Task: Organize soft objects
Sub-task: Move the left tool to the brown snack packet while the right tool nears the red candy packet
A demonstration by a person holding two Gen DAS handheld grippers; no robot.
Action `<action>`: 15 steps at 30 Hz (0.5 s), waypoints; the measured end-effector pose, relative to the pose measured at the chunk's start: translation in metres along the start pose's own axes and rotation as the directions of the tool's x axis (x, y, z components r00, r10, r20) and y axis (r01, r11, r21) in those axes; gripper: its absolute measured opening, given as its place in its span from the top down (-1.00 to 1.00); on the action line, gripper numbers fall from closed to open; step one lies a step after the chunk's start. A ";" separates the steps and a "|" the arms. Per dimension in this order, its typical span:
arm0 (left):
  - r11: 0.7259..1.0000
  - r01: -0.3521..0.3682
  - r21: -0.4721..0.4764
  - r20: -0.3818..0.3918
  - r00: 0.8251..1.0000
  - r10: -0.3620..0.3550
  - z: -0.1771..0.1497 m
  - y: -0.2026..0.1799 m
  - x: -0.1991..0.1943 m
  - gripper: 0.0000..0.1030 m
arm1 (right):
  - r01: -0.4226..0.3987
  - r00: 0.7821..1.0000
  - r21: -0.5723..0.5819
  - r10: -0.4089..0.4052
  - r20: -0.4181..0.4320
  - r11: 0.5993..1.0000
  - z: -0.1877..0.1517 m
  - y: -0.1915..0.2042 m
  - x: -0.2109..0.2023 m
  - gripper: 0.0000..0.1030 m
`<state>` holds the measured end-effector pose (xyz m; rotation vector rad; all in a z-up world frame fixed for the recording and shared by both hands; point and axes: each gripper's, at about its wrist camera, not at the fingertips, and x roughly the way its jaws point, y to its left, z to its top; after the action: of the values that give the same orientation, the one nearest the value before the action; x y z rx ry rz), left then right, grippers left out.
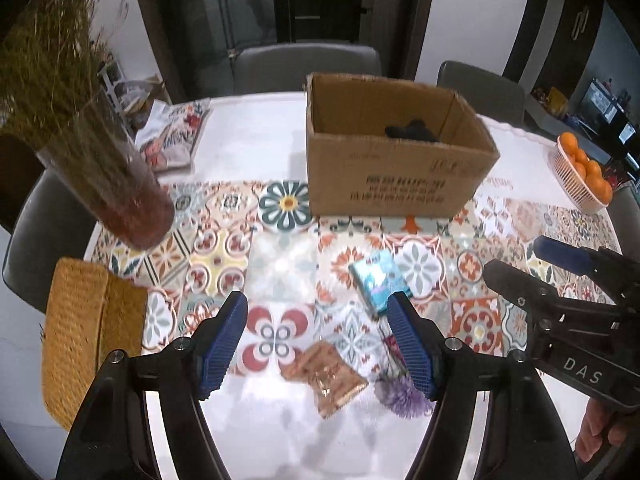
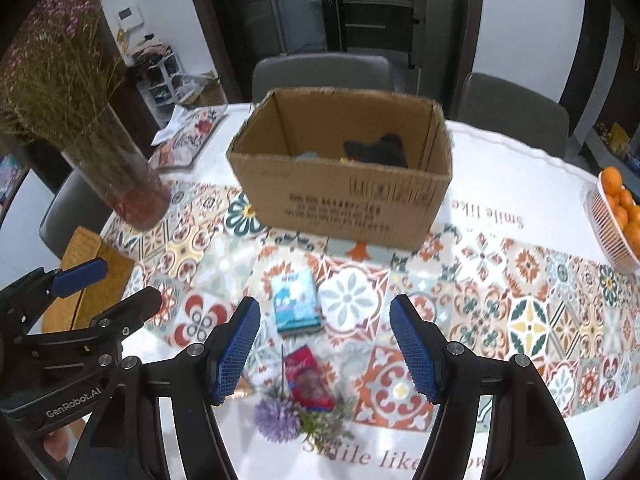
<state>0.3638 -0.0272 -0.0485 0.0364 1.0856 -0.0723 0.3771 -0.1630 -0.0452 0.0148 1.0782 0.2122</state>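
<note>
On the patterned tablecloth lie a blue tissue pack (image 1: 376, 284) (image 2: 296, 300), a copper packet (image 1: 324, 376), a red packet (image 2: 308, 380) and a purple artificial flower (image 1: 402, 398) (image 2: 278, 420). Behind them stands an open cardboard box (image 1: 396, 176) (image 2: 344, 200) with a dark soft item (image 1: 412, 130) (image 2: 378, 150) inside. My left gripper (image 1: 318, 344) (image 2: 128, 282) hovers open above the copper packet, holding nothing. My right gripper (image 2: 324, 348) (image 1: 514, 258) is open too, above the red packet and the flower, just short of the tissue pack.
A glass vase of dried grass (image 1: 108, 160) (image 2: 120, 176) stands at the left, with a woven yellow mat (image 1: 80, 336) in front of it. A basket of oranges (image 1: 580, 172) (image 2: 616, 220) sits at the right edge. A floral cushion (image 1: 176, 136) lies at the back left. Grey chairs ring the table.
</note>
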 end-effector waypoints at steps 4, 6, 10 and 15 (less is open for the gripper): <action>1.000 0.008 -0.022 -0.049 0.999 -0.009 -0.012 0.003 0.010 -0.39 | -0.022 0.999 0.001 0.022 -0.037 1.000 -0.012 0.000 0.010 -0.33; 0.999 0.015 -0.032 -0.082 0.997 -0.017 -0.018 0.003 0.017 -0.39 | -0.037 0.998 0.008 0.037 -0.059 0.999 -0.018 0.000 0.017 -0.33; 0.999 -0.001 -0.040 -0.116 0.993 -0.004 -0.027 0.003 0.028 -0.39 | -0.064 0.992 0.027 0.066 -0.104 0.998 -0.029 -0.002 0.031 -0.33; 0.998 -0.018 -0.057 -0.172 0.985 0.008 -0.038 0.003 0.046 -0.39 | -0.081 0.986 0.025 0.084 -0.147 0.996 -0.041 -0.002 0.048 -0.32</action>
<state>0.3519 -0.0233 -0.1074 -0.0026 1.2595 -0.0258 0.3636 -0.1601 -0.1063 0.0619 1.2288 0.2809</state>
